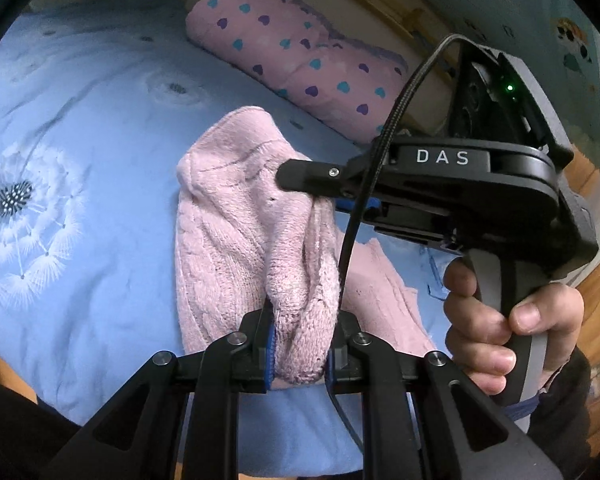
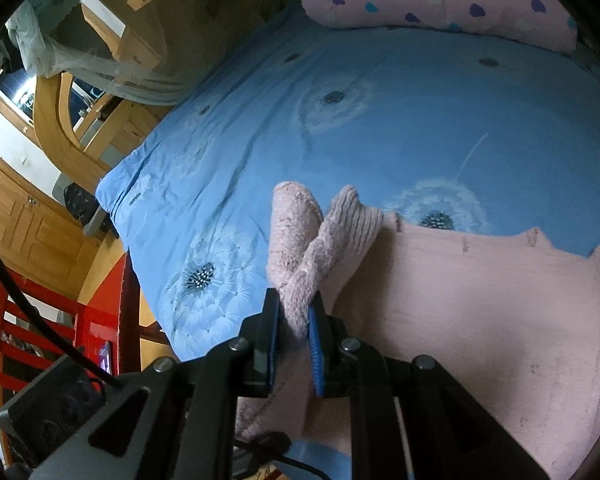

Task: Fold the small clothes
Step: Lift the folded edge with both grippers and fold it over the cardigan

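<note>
Pink knit garment (image 1: 236,240) hangs at frame centre over the blue bedsheet (image 1: 80,120), pinched by left gripper (image 1: 300,356) and right gripper (image 2: 296,320); bunched folds may slip free.

At six o'clock the left hand-held gripper (image 1: 300,354) is clamped on a bunched fold of the pink knitted garment (image 1: 228,232), which rises from its blue pads toward the centre. From three o'clock the right hand-held gripper (image 1: 320,196) reaches in and bites the same garment near its upper fold; a hand (image 1: 500,328) grips its handle at four o'clock. Beneath lies the blue dandelion-print bed cover (image 1: 80,120). A pink heart-print pillow (image 1: 292,48) sits at twelve o'clock.
</note>
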`<state>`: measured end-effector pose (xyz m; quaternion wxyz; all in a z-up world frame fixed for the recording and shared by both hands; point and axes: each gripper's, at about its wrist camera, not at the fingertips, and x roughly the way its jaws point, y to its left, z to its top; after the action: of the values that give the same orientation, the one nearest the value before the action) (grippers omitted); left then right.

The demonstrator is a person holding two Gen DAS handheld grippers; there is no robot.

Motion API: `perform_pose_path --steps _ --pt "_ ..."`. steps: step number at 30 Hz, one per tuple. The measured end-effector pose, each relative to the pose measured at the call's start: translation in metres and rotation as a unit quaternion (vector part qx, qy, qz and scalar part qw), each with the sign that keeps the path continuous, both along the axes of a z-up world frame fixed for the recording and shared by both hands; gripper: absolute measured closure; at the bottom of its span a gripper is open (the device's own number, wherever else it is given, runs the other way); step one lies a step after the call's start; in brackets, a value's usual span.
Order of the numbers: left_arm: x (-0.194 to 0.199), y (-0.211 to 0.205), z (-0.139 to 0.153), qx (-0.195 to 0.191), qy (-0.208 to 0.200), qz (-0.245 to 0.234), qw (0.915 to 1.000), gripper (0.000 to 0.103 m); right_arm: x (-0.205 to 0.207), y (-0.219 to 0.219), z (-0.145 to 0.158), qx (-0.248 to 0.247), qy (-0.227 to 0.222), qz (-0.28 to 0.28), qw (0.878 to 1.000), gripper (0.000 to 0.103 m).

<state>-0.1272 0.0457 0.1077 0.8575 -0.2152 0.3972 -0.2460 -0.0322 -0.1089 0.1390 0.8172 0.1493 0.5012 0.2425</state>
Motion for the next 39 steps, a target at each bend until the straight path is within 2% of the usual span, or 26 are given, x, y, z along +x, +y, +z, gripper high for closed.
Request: perform_pose_path --steps 2,6,9,12,19,25,30,39 --pt "-0.001 -0.007 0.001 0.008 -0.005 -0.007 0.9999 0.103 -0.002 -0.011 -0.001 0.010 -0.001 -0.004 1.000 0.089" --pt "-0.001 -0.016 0.001 0.001 -0.001 -0.033 0.9994 0.103 -0.008 -0.029 0.000 0.028 -0.012 -0.005 1.000 0.089" --pt "-0.001 -0.024 0.002 0.015 -0.005 -0.044 0.9989 0.103 -0.011 -0.044 -0.001 0.049 -0.028 -0.005 0.998 0.089" --pt "0.002 -0.036 0.002 0.032 -0.005 -0.057 0.9978 0.103 -0.011 -0.057 -0.008 0.063 -0.019 -0.012 0.998 0.089" --pt "0.008 -0.073 0.003 0.050 -0.020 -0.083 0.9951 0.103 -0.012 -0.093 -0.009 0.073 -0.018 -0.034 0.997 0.089" --pt "0.004 -0.102 0.007 0.063 -0.029 -0.108 0.9917 0.103 -0.024 -0.131 -0.005 0.063 -0.032 -0.057 0.996 0.089" --pt "-0.001 -0.126 0.008 0.082 -0.041 -0.124 0.9880 0.103 -0.029 -0.170 -0.008 0.079 -0.023 -0.083 0.993 0.089" --pt "-0.001 -0.148 0.006 0.097 -0.045 -0.145 0.9836 0.103 -0.037 -0.197 -0.012 0.075 -0.015 -0.100 0.992 0.089"
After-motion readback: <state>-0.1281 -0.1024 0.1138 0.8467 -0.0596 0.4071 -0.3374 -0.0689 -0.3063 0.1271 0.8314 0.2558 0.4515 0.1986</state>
